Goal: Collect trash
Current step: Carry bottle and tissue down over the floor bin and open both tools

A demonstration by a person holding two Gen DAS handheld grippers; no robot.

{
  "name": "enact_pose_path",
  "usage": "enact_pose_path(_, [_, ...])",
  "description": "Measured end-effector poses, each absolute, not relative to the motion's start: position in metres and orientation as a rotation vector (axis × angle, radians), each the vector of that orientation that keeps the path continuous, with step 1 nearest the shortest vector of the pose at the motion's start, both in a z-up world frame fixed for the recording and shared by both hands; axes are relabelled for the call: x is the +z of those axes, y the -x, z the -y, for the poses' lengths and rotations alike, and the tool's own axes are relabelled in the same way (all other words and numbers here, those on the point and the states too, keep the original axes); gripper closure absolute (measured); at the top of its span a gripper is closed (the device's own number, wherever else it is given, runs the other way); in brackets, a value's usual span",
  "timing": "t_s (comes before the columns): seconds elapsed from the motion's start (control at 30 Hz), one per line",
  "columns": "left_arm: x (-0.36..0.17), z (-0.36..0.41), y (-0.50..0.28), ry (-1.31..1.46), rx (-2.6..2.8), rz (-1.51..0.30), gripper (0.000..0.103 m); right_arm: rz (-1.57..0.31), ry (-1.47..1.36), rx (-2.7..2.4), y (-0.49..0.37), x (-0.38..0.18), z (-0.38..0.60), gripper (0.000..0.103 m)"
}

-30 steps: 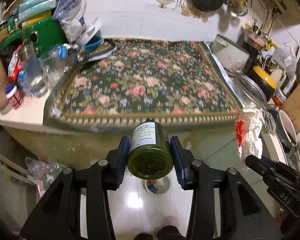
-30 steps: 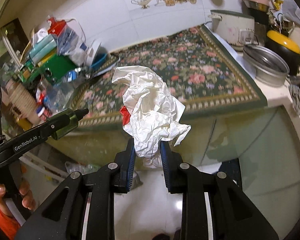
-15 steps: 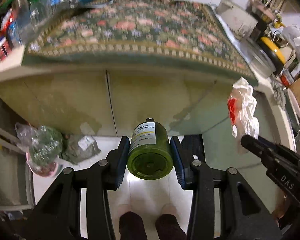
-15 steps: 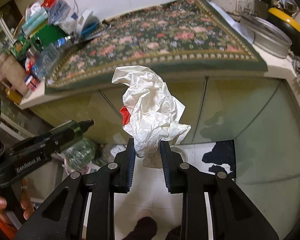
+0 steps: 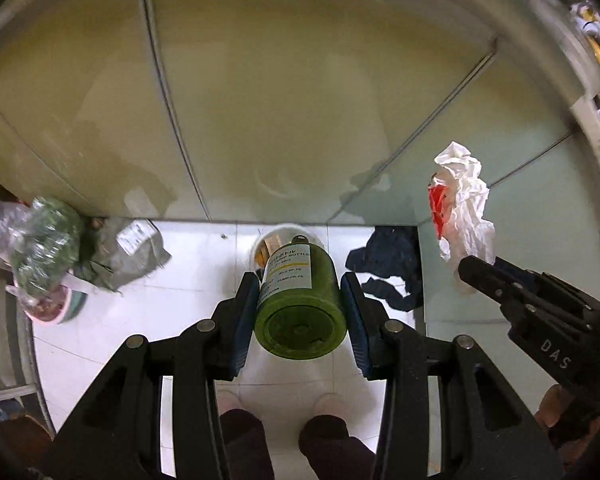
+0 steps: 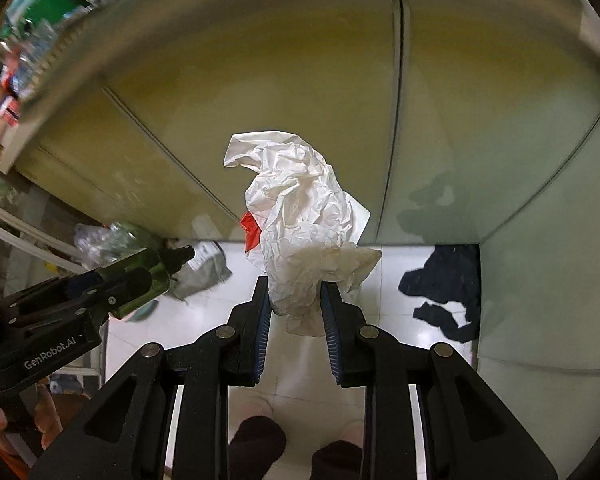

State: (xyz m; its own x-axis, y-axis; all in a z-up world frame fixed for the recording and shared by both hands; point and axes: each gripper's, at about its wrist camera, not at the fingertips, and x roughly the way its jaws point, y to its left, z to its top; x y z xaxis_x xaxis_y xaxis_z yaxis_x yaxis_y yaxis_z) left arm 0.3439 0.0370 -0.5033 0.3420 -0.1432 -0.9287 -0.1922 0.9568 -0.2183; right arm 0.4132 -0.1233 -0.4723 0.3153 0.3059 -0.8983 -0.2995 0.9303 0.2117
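So the floor (image 5: 204, 280) here is glossy white tile, running up to the pale cabinet fronts (image 5: 280, 100). Stuff lying on it: a small round white bin or cup (image 5: 276, 240) right at the foot of the cabinets, with something yellowish inside, can't really tell what. Off to the right a dark blue crumpled cloth (image 5: 392, 264) sits in the corner, touching the cabinet base. On the left there's a grey bag with a white label (image 5: 136, 252), and just beside it a clear plastic bag stuffed with green stuff (image 5: 40, 248), resting over a pinkish bowl (image 5: 50, 310). A person's feet in dark socks (image 5: 240, 432) stand on the tiles at the near edge.
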Motion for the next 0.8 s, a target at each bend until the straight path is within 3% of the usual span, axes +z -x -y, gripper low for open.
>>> enact_pose_path(0.27, [-0.614,-0.033,-0.374,0.364,0.011,-1.302,0.062,-1.274,0.015,0.378,-0.445,-0.582,0.132,0.080])
enact_pose_path(0.57, [-0.659,-0.035,-0.398,0.354,-0.012,-1.292,0.062,-1.255,0.008,0.427,-0.468,-0.614,0.117,0.080])
enact_pose_path(0.67, [-0.660,-0.036,-0.405,0.351,-0.026,-1.282,0.059,-1.235,-0.003,0.448,-0.472,-0.612,0.115,0.073])
enact_pose_path(0.7, [-0.659,-0.036,-0.408,0.346,-0.028,-1.290,0.056,-1.235,-0.004,0.450,-0.474,-0.614,0.114,0.061])
enact_pose_path(0.77, [-0.659,-0.038,-0.410,0.338,-0.018,-1.301,0.054,-1.244,-0.013,0.434,-0.477,-0.616,0.115,0.050])
enact_pose_path(0.8, [-0.656,-0.039,-0.410,0.333,-0.010,-1.300,0.054,-1.247,-0.021,0.429,-0.478,-0.616,0.116,0.049])
